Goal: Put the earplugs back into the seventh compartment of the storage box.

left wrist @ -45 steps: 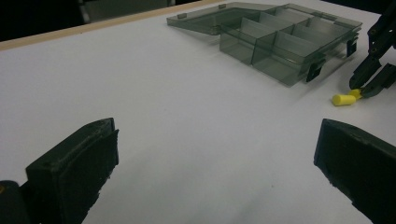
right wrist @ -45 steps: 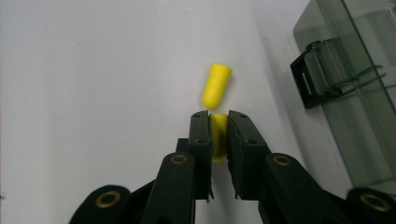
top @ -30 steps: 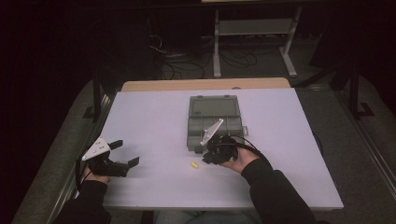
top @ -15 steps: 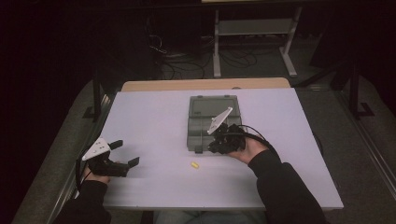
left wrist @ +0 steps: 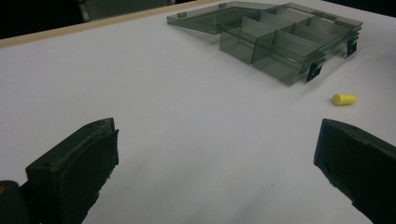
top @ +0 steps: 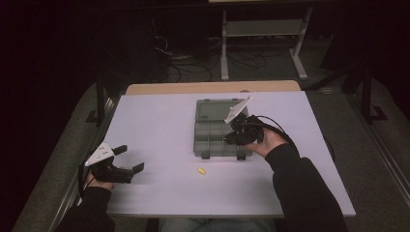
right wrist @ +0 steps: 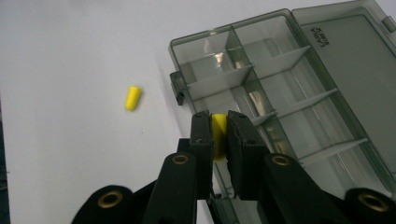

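The right gripper (right wrist: 219, 135) clamped 1 yellow earplug (right wrist: 218, 133) over the open organizer box (right wrist: 299, 93), likely to drop it into a compartment. Another earplug (top: 201, 171) lay on the surface (top: 154, 125), near the idle, open left gripper (top: 129, 158).

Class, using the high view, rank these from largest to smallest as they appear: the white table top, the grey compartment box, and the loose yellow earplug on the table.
1. White table top
2. Grey compartment box
3. Loose yellow earplug
The differences are plain, so nearness to the camera does not blur the order.
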The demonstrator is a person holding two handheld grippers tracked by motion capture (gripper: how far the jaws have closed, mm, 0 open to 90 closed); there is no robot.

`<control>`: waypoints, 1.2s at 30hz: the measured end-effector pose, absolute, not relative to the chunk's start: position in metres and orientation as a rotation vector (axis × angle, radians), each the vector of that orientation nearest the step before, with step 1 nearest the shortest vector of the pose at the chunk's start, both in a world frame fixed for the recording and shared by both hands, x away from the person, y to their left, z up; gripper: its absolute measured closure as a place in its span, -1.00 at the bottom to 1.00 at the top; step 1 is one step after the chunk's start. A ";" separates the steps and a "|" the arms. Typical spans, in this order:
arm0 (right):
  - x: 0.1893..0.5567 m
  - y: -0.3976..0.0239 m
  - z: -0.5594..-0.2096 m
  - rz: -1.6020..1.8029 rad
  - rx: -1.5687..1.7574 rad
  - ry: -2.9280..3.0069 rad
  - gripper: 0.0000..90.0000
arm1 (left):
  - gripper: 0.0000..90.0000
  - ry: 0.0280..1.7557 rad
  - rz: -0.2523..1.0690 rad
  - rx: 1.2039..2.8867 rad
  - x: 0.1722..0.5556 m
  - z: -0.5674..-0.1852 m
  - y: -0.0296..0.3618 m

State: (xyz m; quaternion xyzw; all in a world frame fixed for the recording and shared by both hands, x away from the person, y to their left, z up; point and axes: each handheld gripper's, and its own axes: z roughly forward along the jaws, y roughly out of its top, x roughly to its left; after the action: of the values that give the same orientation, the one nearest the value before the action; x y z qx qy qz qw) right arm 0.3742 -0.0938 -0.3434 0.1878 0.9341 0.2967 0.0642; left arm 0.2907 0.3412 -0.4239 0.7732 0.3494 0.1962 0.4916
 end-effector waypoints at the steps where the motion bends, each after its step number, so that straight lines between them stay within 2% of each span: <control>1: 0.376 -0.095 -0.344 0.888 0.578 2.820 0.77 | -1.00 0.848 0.476 1.877 0.291 -0.424 0.341; 16: 0.402 -0.094 -0.367 0.839 0.686 2.847 0.77 | -1.00 0.848 0.474 1.874 0.291 -0.424 0.341; 32: 0.415 -0.092 -0.391 0.766 0.745 2.869 0.76 | -1.00 0.846 0.473 1.877 0.291 -0.424 0.341; 34: 0.415 -0.094 -0.392 0.760 0.755 2.865 0.74 | -1.00 0.846 0.473 1.878 0.291 -0.424 0.341; 36: 0.414 -0.096 -0.392 0.771 0.758 2.861 0.64 | -1.00 0.845 0.473 1.879 0.291 -0.424 0.341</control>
State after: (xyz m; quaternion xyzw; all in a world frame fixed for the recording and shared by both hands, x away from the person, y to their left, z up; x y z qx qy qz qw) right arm 0.4142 -0.0961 -0.3916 0.2475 0.9347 0.2517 0.0414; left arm 0.2909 0.3410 -0.4241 0.7741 0.3481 0.1949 0.4914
